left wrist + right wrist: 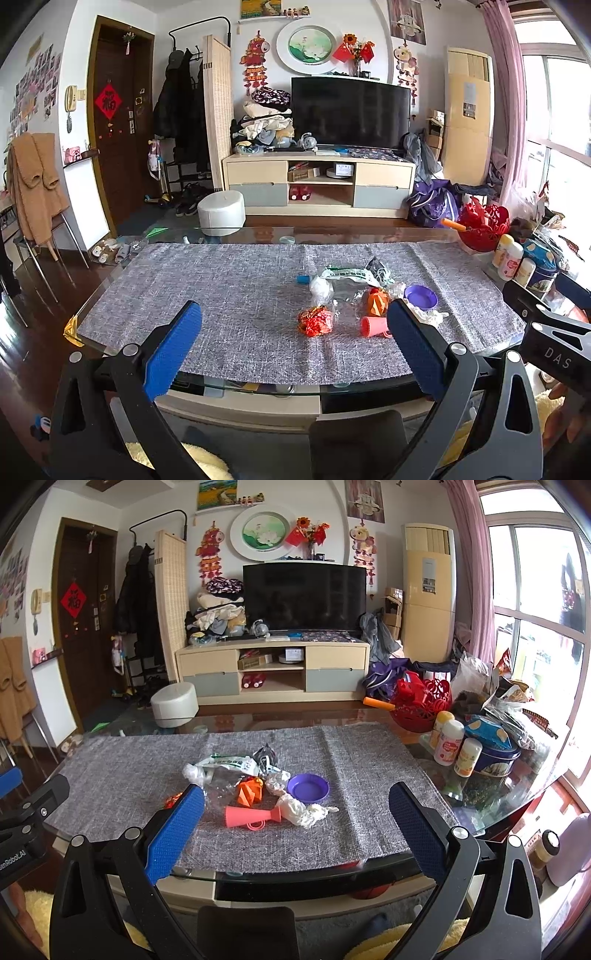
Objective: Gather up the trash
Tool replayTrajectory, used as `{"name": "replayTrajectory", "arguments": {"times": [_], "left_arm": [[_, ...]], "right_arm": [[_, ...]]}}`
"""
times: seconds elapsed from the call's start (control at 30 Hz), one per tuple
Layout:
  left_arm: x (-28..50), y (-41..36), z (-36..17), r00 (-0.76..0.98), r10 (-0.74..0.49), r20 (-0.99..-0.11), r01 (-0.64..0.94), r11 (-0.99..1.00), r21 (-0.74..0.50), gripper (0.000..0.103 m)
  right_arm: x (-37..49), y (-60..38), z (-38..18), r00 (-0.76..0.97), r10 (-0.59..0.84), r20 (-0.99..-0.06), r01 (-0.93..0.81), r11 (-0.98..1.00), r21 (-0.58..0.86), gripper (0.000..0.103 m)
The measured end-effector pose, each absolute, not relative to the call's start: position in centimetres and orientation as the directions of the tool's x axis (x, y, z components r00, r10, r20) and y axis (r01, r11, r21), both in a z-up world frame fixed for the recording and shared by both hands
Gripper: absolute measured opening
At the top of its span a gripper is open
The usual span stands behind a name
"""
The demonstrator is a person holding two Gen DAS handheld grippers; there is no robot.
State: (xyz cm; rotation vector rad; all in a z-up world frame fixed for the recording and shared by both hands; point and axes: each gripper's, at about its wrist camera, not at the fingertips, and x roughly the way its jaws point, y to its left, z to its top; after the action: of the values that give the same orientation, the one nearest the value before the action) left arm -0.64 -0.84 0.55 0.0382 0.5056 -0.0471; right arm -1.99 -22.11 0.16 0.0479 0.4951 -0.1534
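Observation:
A heap of trash lies on the grey table mat point(221, 288): a crumpled red-gold wrapper point(315, 320), an orange paper piece point(250, 791), a pink plastic horn point(251, 816), a purple lid point(308, 788), crumpled white tissue point(303, 811), a white-green plastic bag point(229, 764) and clear film. My left gripper point(293, 325) is open and empty, above the table's near edge, short of the heap. My right gripper point(295, 808) is open and empty, also near the front edge, with the heap between its fingers in view.
A small blue cap point(302, 279) lies left of the heap. Bottles point(448, 742), a blue tin point(491, 757), a red basket point(421, 701) and bags crowd the table's right end. A TV cabinet point(273, 672) and white stool point(173, 703) stand beyond.

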Motion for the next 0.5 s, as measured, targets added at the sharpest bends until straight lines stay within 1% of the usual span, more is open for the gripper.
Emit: {"name": "replayTrajectory", "arguments": {"times": [0.5], "left_arm": [[-0.87,-1.45,0.99,0.874,-0.042,-0.483,0.059,0.998,0.019,0.095]], "right_arm": [[-1.72,-21.93,0.44,0.872,-0.122,-0.475,0.15,0.988,0.021,0.1]]}}
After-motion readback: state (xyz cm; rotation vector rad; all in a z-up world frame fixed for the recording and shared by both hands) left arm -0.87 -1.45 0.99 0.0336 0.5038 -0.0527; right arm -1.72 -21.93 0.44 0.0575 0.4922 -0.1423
